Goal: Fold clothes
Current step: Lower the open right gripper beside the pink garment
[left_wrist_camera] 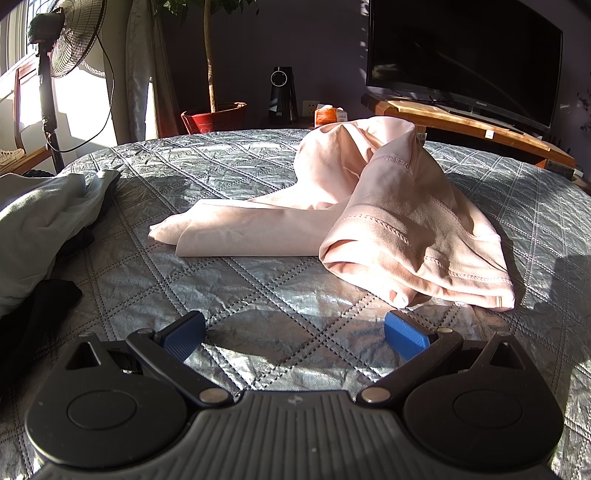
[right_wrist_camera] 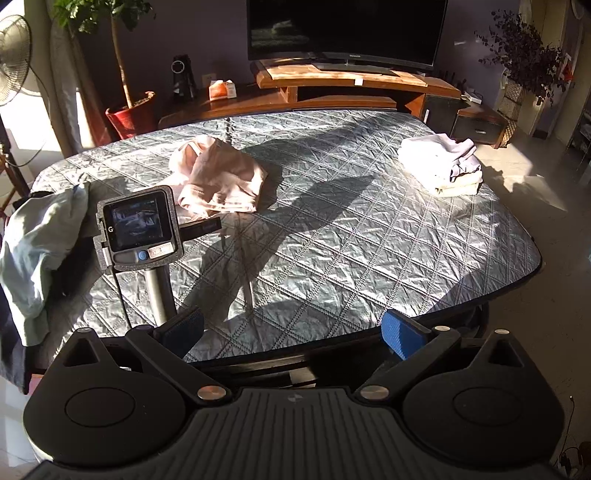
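Note:
A crumpled pink garment (left_wrist_camera: 388, 206) lies on the grey quilted table (left_wrist_camera: 229, 280), one flat part stretching to the left. My left gripper (left_wrist_camera: 295, 334) hovers low just in front of it, open, nothing between its blue pads (left_wrist_camera: 404, 334). In the right wrist view the same pink garment (right_wrist_camera: 218, 173) sits at the table's left middle. The back of the left gripper (right_wrist_camera: 138, 230), with its small screen, shows near it. My right gripper (right_wrist_camera: 293, 332) is open and empty, held above the table's near edge, far from the garment.
A pile of pale green and dark clothes (left_wrist_camera: 44, 221) lies at the left edge of the table. A stack of folded white clothes (right_wrist_camera: 441, 164) sits at the far right. Behind the table are a TV (right_wrist_camera: 343, 29) on a wooden stand, a potted plant (right_wrist_camera: 129, 110) and a fan (left_wrist_camera: 70, 37).

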### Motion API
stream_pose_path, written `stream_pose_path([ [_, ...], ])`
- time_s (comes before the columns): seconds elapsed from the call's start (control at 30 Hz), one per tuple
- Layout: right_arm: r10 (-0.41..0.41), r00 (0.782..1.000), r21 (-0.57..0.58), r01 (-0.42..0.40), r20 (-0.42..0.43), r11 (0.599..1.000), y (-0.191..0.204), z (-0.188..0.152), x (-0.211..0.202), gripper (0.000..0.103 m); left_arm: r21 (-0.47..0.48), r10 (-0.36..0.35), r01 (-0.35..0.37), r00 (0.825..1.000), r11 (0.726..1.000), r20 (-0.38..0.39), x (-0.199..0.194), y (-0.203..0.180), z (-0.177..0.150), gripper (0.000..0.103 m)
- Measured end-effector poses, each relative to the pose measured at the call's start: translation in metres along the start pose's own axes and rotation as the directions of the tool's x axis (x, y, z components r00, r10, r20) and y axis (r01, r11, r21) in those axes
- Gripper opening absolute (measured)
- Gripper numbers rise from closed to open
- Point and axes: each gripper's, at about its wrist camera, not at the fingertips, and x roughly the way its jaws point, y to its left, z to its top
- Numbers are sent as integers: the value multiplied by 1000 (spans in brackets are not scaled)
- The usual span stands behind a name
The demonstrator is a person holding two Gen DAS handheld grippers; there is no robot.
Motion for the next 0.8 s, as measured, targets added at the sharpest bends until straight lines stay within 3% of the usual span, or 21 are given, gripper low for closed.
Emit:
stream_pose_path([
  [0.13,-18,1000,-50,18,-1,999,2,16,64,103,0,0,0,1000,1000,0,0,0,0,103],
  [0.23,29,999,-21,-29,30,999,-8,27,111,103,0,0,0,1000,1000,0,0,0,0,103],
  [0.37,86,996,-51,-86,-10,995,-20,47,175,103,0,0,0,1000,1000,0,0,0,0,103],
  [0.53,157,987,-55,-155,37,986,-35,64,231,103,0,0,0,1000,1000,0,0,0,0,103],
  [0.8,155,986,-149,-145,58,978,-35,87,300,103,0,0,0,1000,1000,0,0,0,0,103],
])
